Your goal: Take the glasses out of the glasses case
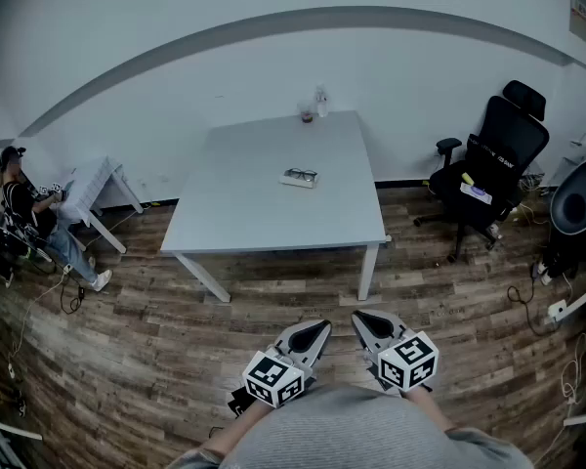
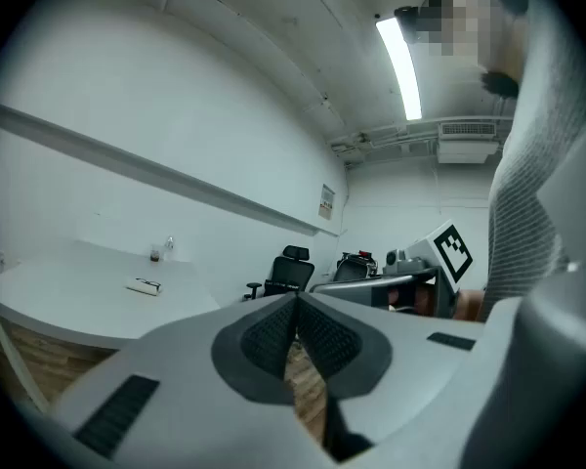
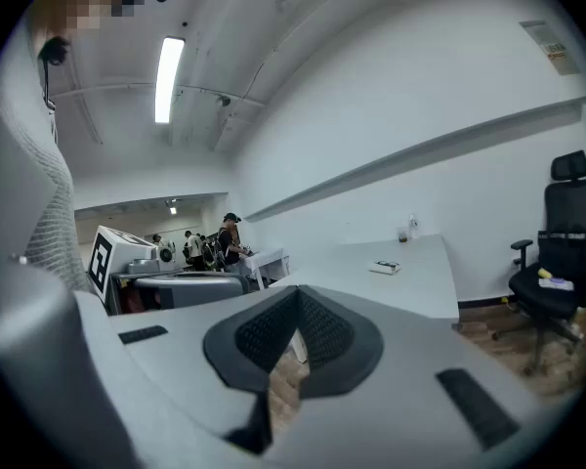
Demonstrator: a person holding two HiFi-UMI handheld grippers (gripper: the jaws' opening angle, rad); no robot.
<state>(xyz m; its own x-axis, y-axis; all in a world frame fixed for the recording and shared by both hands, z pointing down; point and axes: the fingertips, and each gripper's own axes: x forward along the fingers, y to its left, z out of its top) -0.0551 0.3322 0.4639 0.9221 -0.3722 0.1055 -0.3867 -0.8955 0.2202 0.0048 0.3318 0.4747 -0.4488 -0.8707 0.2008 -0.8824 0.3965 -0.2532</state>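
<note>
A glasses case with dark glasses on top [image 1: 299, 177] lies near the middle of the pale table [image 1: 244, 213], far ahead of me; it also shows small as the case [image 2: 144, 285] in the left gripper view and the case [image 3: 383, 267] in the right gripper view. My left gripper [image 1: 321, 329] and right gripper [image 1: 359, 319] are held close to my body over the floor, well short of the table. Both are shut, tips together, with nothing between them. The left gripper [image 2: 295, 303] and right gripper [image 3: 296, 294] point roughly level toward the room.
A cup and a small bottle [image 1: 313, 106] stand at the table's far edge. A black office chair [image 1: 493, 159] stands to the right of the table. A person [image 1: 34, 223] sits at the far left beside a tilted white board [image 1: 90, 189]. Cables lie on the wood floor [image 1: 127, 360].
</note>
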